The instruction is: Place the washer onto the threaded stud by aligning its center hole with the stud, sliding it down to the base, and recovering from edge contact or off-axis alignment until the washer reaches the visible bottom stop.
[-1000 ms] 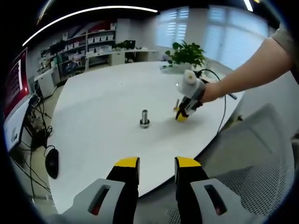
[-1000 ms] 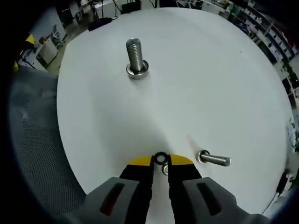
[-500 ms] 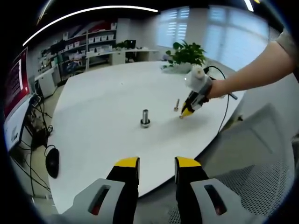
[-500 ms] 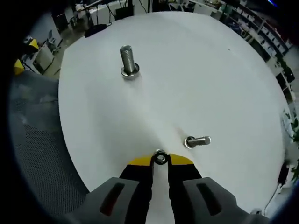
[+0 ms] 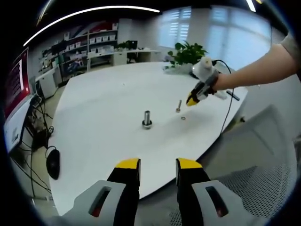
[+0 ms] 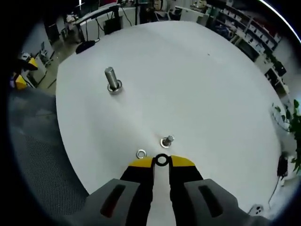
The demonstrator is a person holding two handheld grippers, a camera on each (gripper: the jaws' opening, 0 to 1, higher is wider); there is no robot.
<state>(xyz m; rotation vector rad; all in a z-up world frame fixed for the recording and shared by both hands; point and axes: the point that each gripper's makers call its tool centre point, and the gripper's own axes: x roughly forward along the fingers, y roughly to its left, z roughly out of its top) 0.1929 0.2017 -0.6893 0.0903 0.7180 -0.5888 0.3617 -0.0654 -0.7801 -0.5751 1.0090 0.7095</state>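
Between the right claw (image 6: 162, 161) tips sits the washer (image 6: 162, 160), pinched.

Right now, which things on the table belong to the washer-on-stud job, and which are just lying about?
For the job:
- washer, pinched in the right tool
- upright threaded stud, standing on the white table

Lying about:
- smaller bolt
- spare washer flat on the table
- potted plant at the far edge
- left tool, idle at the near edge
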